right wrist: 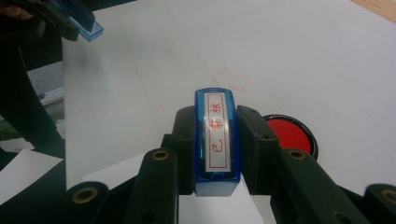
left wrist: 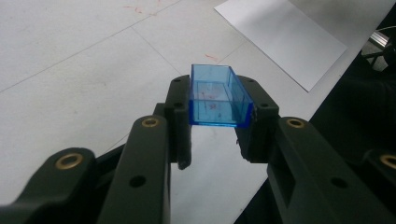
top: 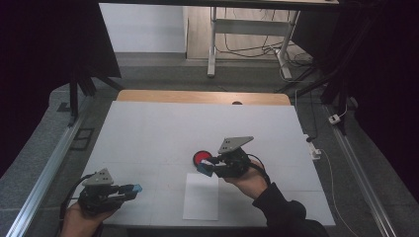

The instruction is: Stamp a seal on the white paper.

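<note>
My left gripper (top: 132,189) hovers at the table's near left corner, shut on a clear blue stamp cap (left wrist: 218,95) whose hollow side faces up; the cap (top: 133,188) pokes out to the right. My right gripper (top: 206,167) is shut on a blue rectangular stamp (right wrist: 217,140) with a white label bearing red characters. It hangs just over the far end of a white paper sheet (top: 201,196), beside a round red ink pad (top: 202,158) in a black case. In the right gripper view the ink pad (right wrist: 289,133) lies right of the jaws, and the left gripper's cap (right wrist: 85,23) shows top left.
A white board (top: 197,128) covers the wooden table, with faint red smudges (right wrist: 229,77) on it. Metal rails run along both sides on the floor. A desk frame and cables stand beyond the far edge.
</note>
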`<state>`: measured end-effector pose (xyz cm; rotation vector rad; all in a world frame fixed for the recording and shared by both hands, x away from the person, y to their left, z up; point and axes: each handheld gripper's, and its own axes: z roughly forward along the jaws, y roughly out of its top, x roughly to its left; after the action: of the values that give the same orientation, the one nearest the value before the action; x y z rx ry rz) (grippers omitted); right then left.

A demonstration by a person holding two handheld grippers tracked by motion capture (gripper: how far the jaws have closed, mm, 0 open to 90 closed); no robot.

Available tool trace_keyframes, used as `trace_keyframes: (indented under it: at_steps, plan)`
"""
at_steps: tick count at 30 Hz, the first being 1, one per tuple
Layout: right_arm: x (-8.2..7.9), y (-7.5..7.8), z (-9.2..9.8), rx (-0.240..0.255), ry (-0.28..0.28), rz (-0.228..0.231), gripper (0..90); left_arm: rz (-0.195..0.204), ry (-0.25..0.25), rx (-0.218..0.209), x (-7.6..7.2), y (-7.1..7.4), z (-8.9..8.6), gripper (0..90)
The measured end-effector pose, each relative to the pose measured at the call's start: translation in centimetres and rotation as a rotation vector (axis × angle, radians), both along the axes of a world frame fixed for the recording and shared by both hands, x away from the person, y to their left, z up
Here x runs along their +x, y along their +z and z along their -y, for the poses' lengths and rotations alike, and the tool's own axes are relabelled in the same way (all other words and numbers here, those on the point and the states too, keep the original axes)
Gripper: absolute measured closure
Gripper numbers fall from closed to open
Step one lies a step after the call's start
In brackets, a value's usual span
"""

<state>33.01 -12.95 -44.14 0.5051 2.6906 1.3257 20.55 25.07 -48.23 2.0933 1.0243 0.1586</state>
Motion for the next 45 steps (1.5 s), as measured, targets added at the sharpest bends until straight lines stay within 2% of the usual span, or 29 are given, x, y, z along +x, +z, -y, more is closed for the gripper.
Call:
trace_keyframes:
  at_steps: [16, 20, 28, 35, 45]
  plan:
    - [-1.5, -0.2, 0.3, -0.007, 0.021, -0.006, 70.1, 0.001, -0.001, 0.000, 0.0, 0.0, 0.0, 68.0]
    - [-2.1, -0.4, 0.3, -0.035, 0.040, 0.018, 70.1, -0.001, 0.000, 0.002, 0.0, 0.0, 0.0, 68.0]
    - [-2.6, -1.0, 0.2, -0.049, 0.040, 0.007, 70.0, 0.000, -0.001, 0.002, 0.0, 0.0, 0.0, 68.0]
    - [-2.8, -1.8, -0.4, -0.092, 0.059, 0.017, 70.1, 0.000, 0.000, 0.000, 0.0, 0.0, 0.0, 68.0]
    - [-2.9, -3.2, -1.2, -0.143, 0.087, 0.002, 70.1, -0.003, 0.002, -0.002, 0.0, 0.0, 0.0, 68.0]
